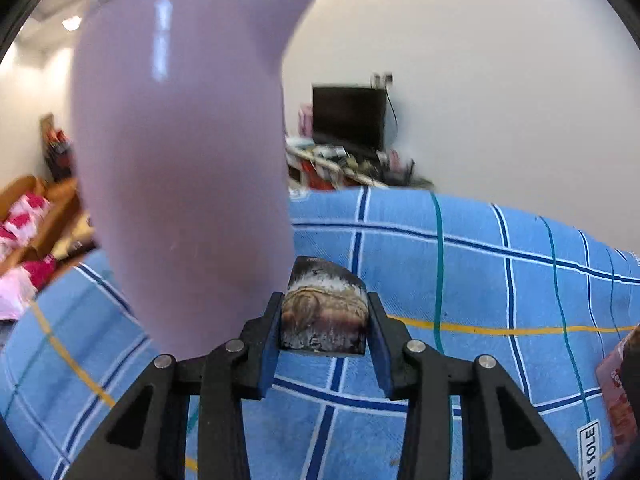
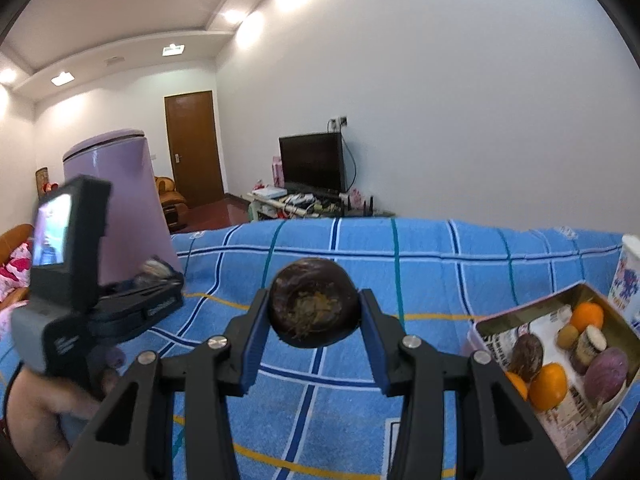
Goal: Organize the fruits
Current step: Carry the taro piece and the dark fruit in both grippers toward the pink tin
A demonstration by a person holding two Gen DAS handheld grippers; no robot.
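My left gripper (image 1: 325, 312) is shut on a dark cut fruit piece (image 1: 324, 312) with a brown and white face, held above the blue checked cloth (image 1: 480, 280) close to the right side of a tall lilac bin (image 1: 180, 160). My right gripper (image 2: 314, 312) is shut on a round dark brown fruit (image 2: 314, 308), held above the cloth (image 2: 440, 272). The left gripper also shows in the right wrist view (image 2: 160, 276), at the left beside the bin (image 2: 116, 200). A metal tin (image 2: 500, 322) at the right holds oranges (image 2: 549, 386), a purple fruit (image 2: 606, 372) and other fruits.
A white printed container (image 2: 630, 276) stands behind the tin. A pink packet (image 1: 616, 392) lies at the cloth's right edge in the left wrist view. Beyond the table are a TV (image 2: 312, 162) on a cluttered stand, a wooden door (image 2: 194, 144) and armchairs.
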